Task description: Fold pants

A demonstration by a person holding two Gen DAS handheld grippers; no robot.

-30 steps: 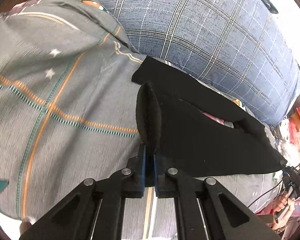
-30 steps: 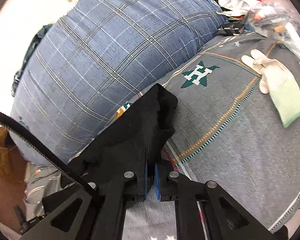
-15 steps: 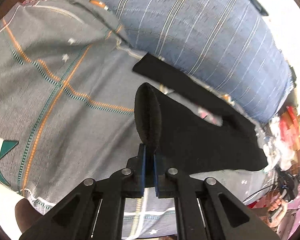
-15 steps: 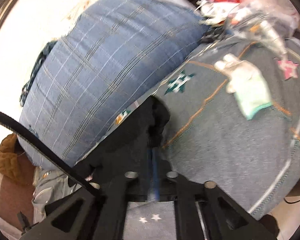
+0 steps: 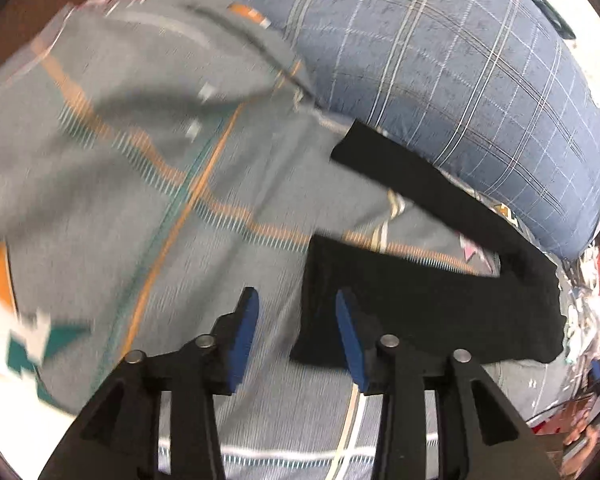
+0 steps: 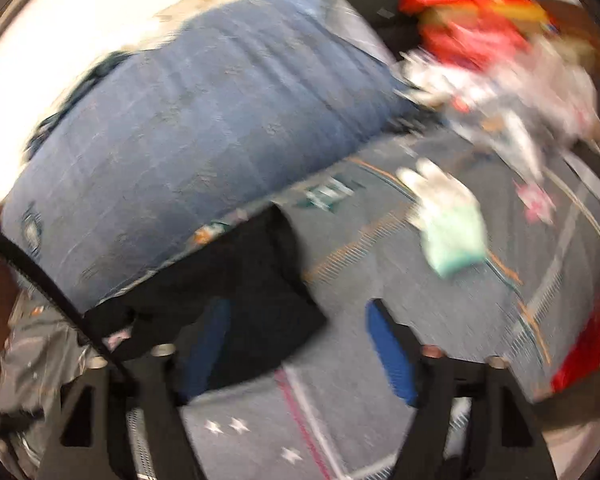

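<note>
Holding nothing, we kept left gripper [image 5: 296,316] wide, jaws spread above grey bedspread [image 5: 140,200]. Pants [image 5: 428,304] lay black at lower right of left view, one leg stretching toward upper right along blue pillow [image 5: 460,72]. Right gripper [image 6: 296,344] was wide too, empty; pants [image 6: 240,292] at lower left there, partly behind its left finger. Glove [image 6: 448,224] lay right of centre, blurred.
</note>
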